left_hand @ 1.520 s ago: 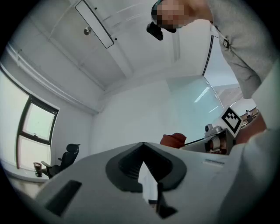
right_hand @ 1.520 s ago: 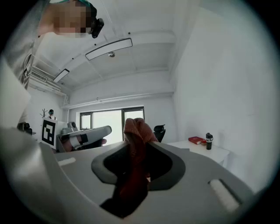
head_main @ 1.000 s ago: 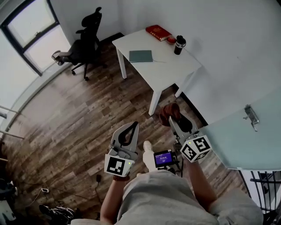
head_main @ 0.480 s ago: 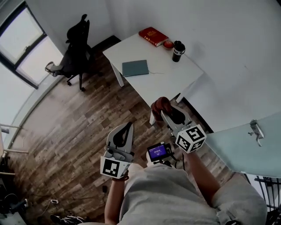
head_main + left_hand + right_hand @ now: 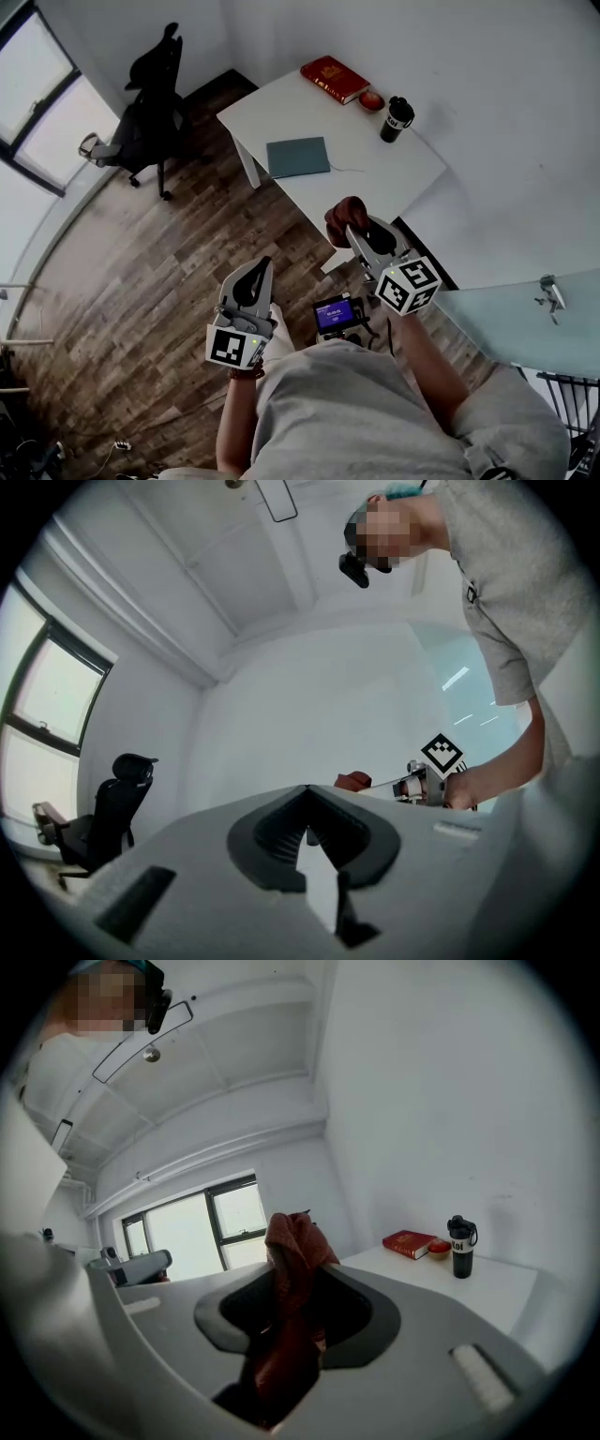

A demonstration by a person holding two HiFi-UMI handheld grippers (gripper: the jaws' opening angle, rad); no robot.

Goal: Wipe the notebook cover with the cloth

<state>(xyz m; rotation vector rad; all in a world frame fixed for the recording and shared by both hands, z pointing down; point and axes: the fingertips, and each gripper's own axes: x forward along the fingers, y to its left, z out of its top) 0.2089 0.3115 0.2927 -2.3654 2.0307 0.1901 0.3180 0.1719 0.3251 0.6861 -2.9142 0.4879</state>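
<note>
Our right gripper [image 5: 360,232] is clamped on the red cloth [image 5: 342,216]; our left gripper [image 5: 257,270] is closed, empty. The notebook [image 5: 298,157] lies well apart on the tabletop [image 5: 375,167]. We judge this the approach: next, lower the cloth onto its cover.

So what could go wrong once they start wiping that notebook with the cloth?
The cloth is only bunched between the jaws of the right gripper, so it might slip out under pressure. The notebook lies loose near the edge of the table. With the left gripper shut and empty, nothing steadies it, so a wipe could push it off.
</note>
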